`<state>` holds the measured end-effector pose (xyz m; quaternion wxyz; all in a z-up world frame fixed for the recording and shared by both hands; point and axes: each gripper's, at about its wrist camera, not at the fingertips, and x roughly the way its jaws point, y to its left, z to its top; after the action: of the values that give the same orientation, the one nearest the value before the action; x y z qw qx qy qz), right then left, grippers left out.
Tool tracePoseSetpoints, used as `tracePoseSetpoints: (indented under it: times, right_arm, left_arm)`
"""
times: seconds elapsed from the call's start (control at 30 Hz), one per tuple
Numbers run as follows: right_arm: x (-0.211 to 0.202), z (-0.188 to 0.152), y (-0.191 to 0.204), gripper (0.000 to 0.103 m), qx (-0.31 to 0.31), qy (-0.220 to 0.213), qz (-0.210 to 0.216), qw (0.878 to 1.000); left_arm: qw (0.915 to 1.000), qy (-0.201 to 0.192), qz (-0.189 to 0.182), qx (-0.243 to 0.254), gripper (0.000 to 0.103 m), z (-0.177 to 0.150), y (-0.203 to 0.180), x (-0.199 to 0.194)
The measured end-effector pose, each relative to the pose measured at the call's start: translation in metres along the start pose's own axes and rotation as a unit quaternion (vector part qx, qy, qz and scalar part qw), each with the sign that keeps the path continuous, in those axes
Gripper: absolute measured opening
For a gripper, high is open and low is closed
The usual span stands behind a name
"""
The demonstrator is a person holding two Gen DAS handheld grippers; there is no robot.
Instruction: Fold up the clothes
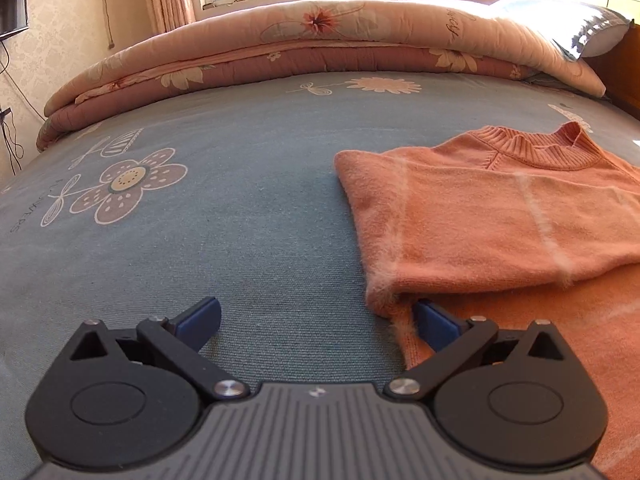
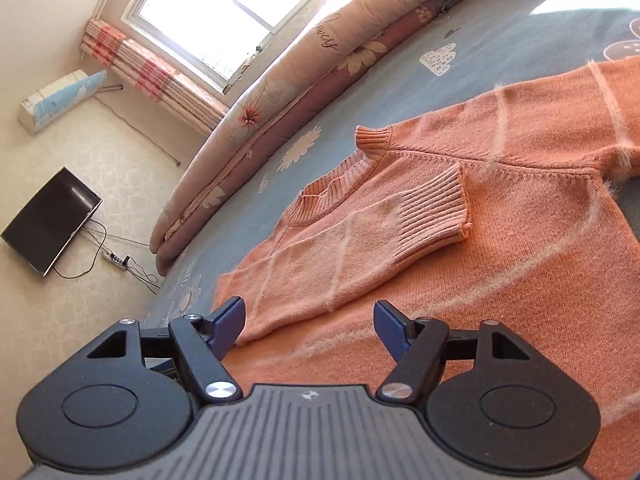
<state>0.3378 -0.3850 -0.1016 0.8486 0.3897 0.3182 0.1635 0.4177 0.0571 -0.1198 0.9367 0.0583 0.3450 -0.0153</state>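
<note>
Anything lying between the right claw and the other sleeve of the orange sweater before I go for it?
Nothing visible. The right claw, open, hovers over the sweater; the unfolded sleeve lies flat on the bedsheet, only knit between.

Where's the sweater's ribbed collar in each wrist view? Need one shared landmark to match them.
Left wrist: the ribbed collar sits upper right, at the far end of the orange sweater.
Right wrist: the collar lies near centre, left of the folded-over sleeve cuff.
Shared landmark: the folded floral quilt under the window, beyond the sweater in both.
</note>
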Motion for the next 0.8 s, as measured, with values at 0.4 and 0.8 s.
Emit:
tracePoseSetpoints:
  times: [0.4,0.8]
  right_arm:
    - [0.04,0.014,-0.024,0.063,0.145,-0.077,-0.069,0.984]
    - [0.061,0.037,-0.013,0.011,0.026,-0.101,-0.162,0.981]
  left_arm:
    - [0.9992,-0.006,-0.027,-0.03,0.103,-0.003,0.012,0.003]
    - [0.9991,-0.005,-0.031,-0.028,0.103,-0.003,0.012,0.003]
